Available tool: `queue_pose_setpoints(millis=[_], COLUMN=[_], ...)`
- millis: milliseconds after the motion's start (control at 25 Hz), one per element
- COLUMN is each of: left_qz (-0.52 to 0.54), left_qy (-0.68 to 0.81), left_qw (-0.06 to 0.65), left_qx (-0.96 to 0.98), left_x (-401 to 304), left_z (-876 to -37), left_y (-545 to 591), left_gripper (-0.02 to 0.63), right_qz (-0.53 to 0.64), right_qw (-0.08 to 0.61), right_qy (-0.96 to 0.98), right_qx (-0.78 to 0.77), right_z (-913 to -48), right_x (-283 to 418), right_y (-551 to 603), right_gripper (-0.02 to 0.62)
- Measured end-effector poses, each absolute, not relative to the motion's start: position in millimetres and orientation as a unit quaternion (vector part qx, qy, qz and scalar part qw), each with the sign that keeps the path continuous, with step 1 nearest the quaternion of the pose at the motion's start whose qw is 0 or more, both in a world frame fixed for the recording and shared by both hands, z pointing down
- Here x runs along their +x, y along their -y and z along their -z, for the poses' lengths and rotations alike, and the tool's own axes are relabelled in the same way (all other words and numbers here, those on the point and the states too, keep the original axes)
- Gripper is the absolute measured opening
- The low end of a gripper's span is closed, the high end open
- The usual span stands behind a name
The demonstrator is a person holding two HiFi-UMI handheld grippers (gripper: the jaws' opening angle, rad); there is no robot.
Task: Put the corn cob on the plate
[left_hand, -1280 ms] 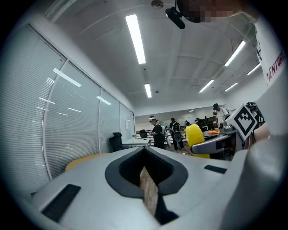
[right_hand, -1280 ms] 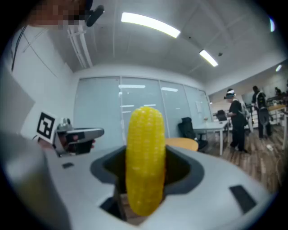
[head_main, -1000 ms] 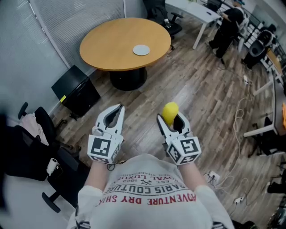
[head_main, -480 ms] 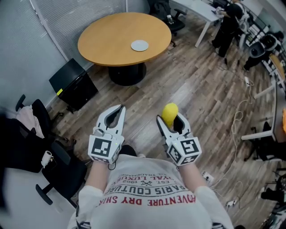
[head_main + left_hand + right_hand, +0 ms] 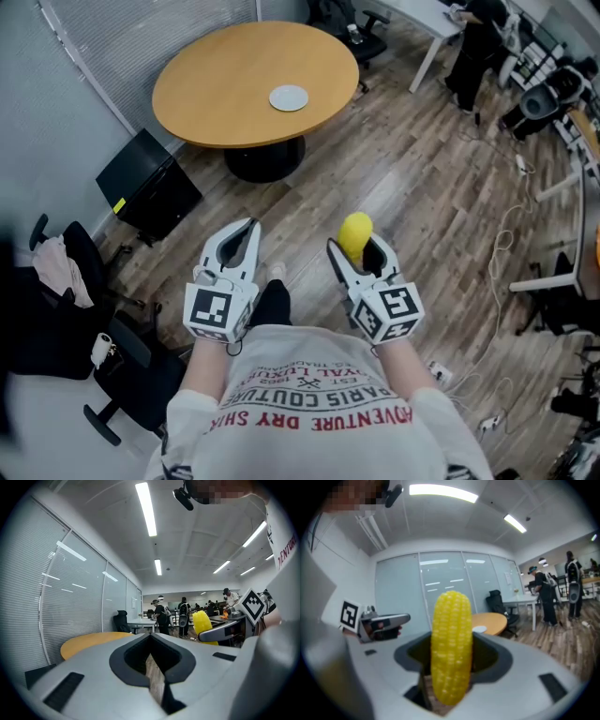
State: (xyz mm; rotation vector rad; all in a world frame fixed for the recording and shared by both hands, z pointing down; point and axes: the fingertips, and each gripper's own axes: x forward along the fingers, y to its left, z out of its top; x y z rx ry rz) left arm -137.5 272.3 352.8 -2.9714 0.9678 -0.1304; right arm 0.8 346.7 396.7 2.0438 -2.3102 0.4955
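In the head view a yellow corn cob (image 5: pixel 355 233) stands upright in my right gripper (image 5: pixel 356 247), which is shut on it at waist height above the wooden floor. In the right gripper view the corn cob (image 5: pixel 450 648) fills the middle of that gripper (image 5: pixel 450 670), with the small white plate (image 5: pixel 479 629) far behind it. The plate (image 5: pixel 288 97) lies on a round wooden table (image 5: pixel 225 84) well ahead of both grippers. My left gripper (image 5: pixel 242 232) is level with the right one, shut and holding nothing. Its own view shows the left gripper (image 5: pixel 151 638) with jaws together.
A black cabinet (image 5: pixel 148 186) stands left of the table's base. Dark office chairs (image 5: pixel 66 309) are at the lower left. Cables (image 5: pixel 497 246) trail over the floor at right. A white desk (image 5: pixel 422 21) and people are at the far right.
The table and plate have shifted slightly left and up in the head view as the person moves. Both grippers keep the same pose, and the corn cob stays held.
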Motion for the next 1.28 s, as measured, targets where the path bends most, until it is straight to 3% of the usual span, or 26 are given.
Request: queue_pose_setpoints(millis=[720, 1280], left_qz=[0.028, 0.052], left_qy=[-0.269, -0.31], left_qw=[-0.001, -0.026], left_qx=[-0.963, -0.949], left_x=[-84.5, -66.6], left_z=[-350.7, -384.7], left_y=[-7.7, 97.1], left_gripper=[0.032, 0.032], right_qz=[-0.165, -0.203], right_qw=[0.011, 0.024], right_qy=[0.703, 0.727], right_qx=[0.692, 0.655], right_z=[-398.8, -428.7], right_x=[53.7, 79.7], right_y=[-100.9, 18.8], right_gripper=[0.272, 0.272])
